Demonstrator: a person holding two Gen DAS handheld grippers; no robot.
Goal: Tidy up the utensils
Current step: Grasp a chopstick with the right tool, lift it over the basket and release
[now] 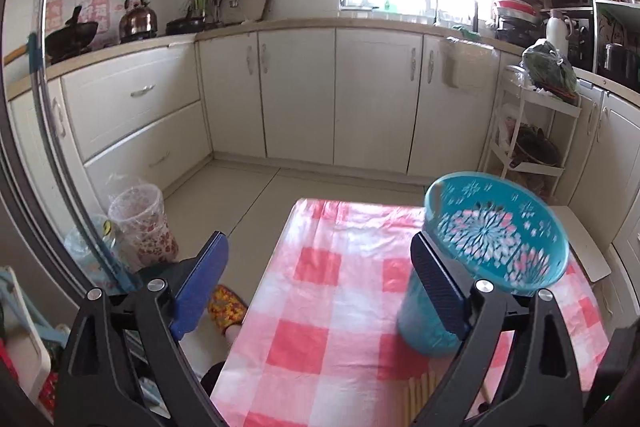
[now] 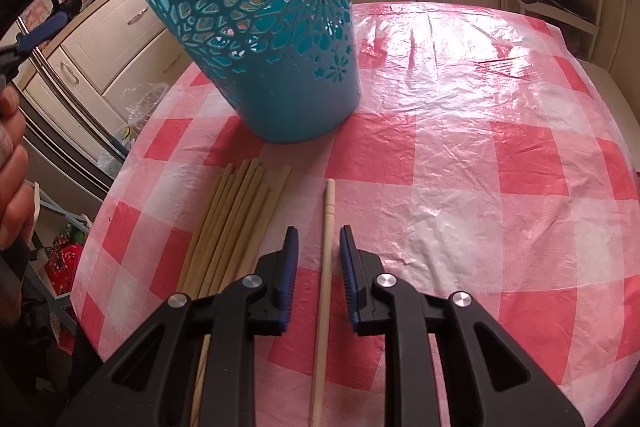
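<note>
Now your right gripper (image 2: 319, 247) straddles the single chopstick (image 2: 325, 267) lying beside the bundle of chopsticks (image 2: 236, 223) before the teal basket (image 2: 264, 39), pads apart, not pressing. It looks light, stiff and slippery; pinch mid-length. Your left gripper (image 1: 320, 283) gapes empty.

Table: covered by a red-and-white checked plastic cloth (image 2: 460, 155).
Basket: teal cut-out plastic basket (image 2: 272, 39), base on the cloth, leaning.
Chopsticks: bundle (image 2: 228, 223) just before the basket; single chopstick (image 2: 326, 267) beside it, apart.
</note>
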